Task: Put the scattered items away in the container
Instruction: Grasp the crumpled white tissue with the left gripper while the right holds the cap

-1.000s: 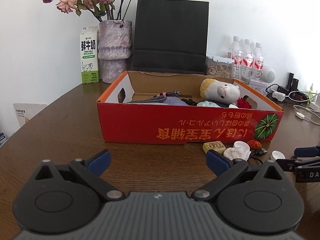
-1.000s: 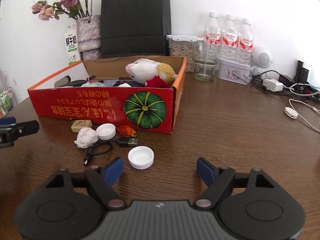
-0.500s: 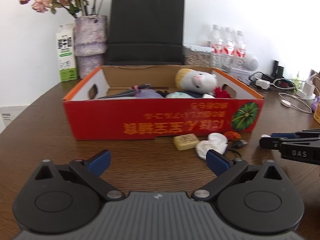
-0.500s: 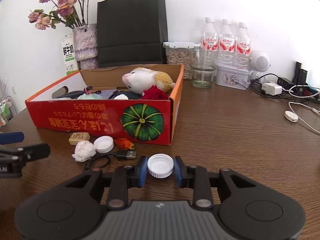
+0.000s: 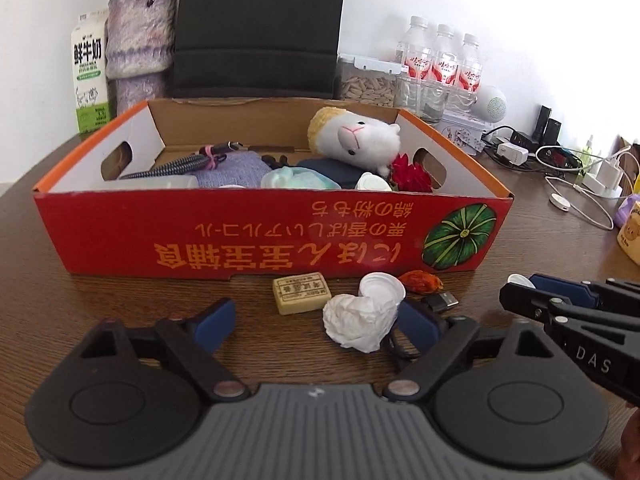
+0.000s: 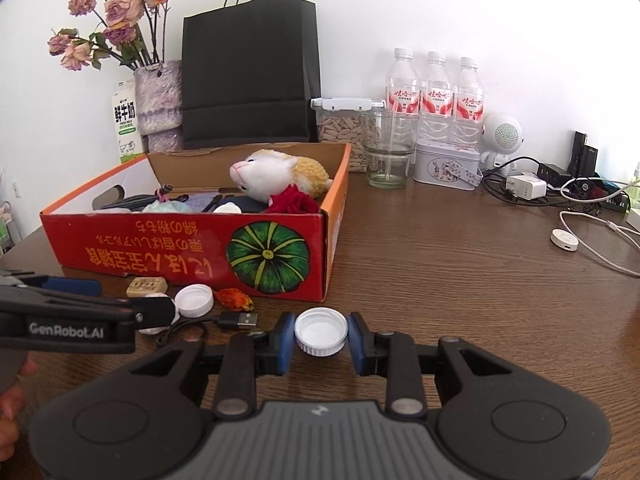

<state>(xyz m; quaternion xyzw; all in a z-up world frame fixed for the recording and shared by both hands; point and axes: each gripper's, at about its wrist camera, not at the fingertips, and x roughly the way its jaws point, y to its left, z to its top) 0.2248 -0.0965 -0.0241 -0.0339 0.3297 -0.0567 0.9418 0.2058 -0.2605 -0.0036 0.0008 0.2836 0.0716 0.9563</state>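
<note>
Your right gripper (image 6: 321, 346) clenches the white bottle cap (image 6: 321, 331) low at centre frame: light, stiff, slick plastic, so keep the pads across its rim. Your left gripper (image 5: 316, 322) is closing around the soft crumpled tissue (image 5: 357, 323) at lower centre, not yet pinching it. Only the left view shows the tissue whole; farther back sits the red box (image 6: 192, 254).

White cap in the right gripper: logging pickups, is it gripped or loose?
Gripped: the right gripper has both blue pads against the white cap rim.
</note>
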